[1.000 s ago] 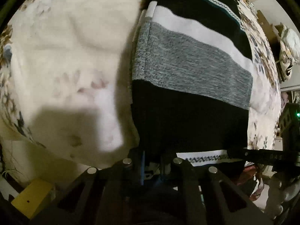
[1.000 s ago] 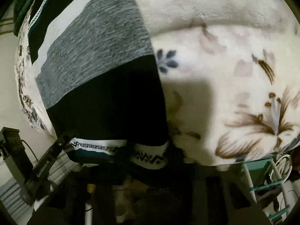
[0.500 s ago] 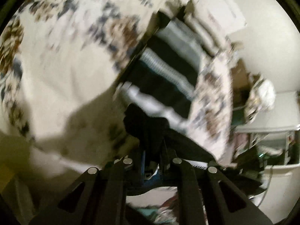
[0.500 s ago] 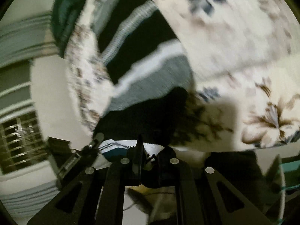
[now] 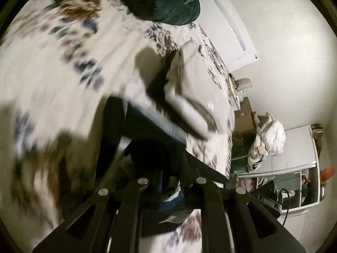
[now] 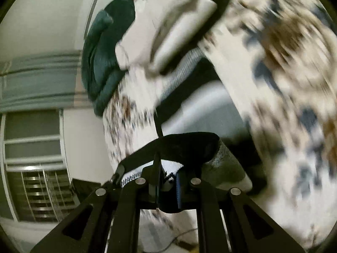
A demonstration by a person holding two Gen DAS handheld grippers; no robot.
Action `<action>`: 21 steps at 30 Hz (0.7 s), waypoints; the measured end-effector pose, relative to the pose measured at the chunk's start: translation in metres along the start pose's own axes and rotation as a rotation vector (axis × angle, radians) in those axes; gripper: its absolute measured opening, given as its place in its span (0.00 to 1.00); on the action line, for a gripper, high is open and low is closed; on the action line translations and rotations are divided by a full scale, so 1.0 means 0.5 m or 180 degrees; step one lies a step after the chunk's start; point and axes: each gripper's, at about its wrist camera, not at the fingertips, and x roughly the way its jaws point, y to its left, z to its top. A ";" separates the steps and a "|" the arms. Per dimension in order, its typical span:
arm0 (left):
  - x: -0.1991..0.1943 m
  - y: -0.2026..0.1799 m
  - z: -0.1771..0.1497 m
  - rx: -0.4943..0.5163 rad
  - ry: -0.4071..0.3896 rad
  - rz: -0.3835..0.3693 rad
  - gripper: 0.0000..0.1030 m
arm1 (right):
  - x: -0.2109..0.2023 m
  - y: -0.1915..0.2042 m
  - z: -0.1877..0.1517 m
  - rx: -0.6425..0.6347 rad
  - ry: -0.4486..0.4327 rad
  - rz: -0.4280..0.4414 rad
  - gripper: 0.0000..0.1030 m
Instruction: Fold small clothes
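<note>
Left wrist view: one left gripper (image 5: pixel 171 186), jaws nearly together and clamped on a bunched dark edge of one striped garment (image 5: pixel 155 124). The log-free read of the frame agrees: cloth fills the gap between the fingers. The garment hangs lifted above one floral blanket (image 5: pixel 63 67); its black, grey and white bands trail away toward a folded pale stack (image 5: pixel 189 88). One dark green bundle (image 5: pixel 160 0) lies at the far end of the blanket. Beside the bed stand one white cabinet (image 5: pixel 294 147) and one white bag (image 5: pixel 267 141). Heavy blur obscures the blanket pattern.

Right wrist view: one right gripper (image 6: pixel 167 182), jaws pinched on the garment's patterned white hem (image 6: pixel 170 166), black cloth draped over the fingers. The green bundle, a window (image 6: pixel 31 164) and the blurred blanket surround it. Garment's full outline cannot be made out.
</note>
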 end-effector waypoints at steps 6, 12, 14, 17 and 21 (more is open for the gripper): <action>0.043 0.064 0.138 -0.0223 -0.0120 -0.0027 0.52 | 0.064 -0.018 0.149 0.0380 -0.0173 -0.0016 0.33; 0.052 0.106 0.111 0.0121 0.0010 0.0351 0.53 | 0.093 -0.042 0.138 -0.0020 -0.0039 -0.0527 0.54; 0.085 0.100 0.095 0.0332 0.0161 0.0456 0.53 | 0.117 -0.044 0.142 -0.0180 0.0032 -0.0710 0.55; 0.147 0.070 0.081 0.0703 0.0354 0.0613 0.53 | 0.162 -0.045 0.149 -0.0401 0.0104 -0.0959 0.55; 0.240 0.026 0.096 0.1017 0.0467 0.0793 0.53 | 0.249 -0.037 0.187 -0.0636 0.0160 -0.1242 0.55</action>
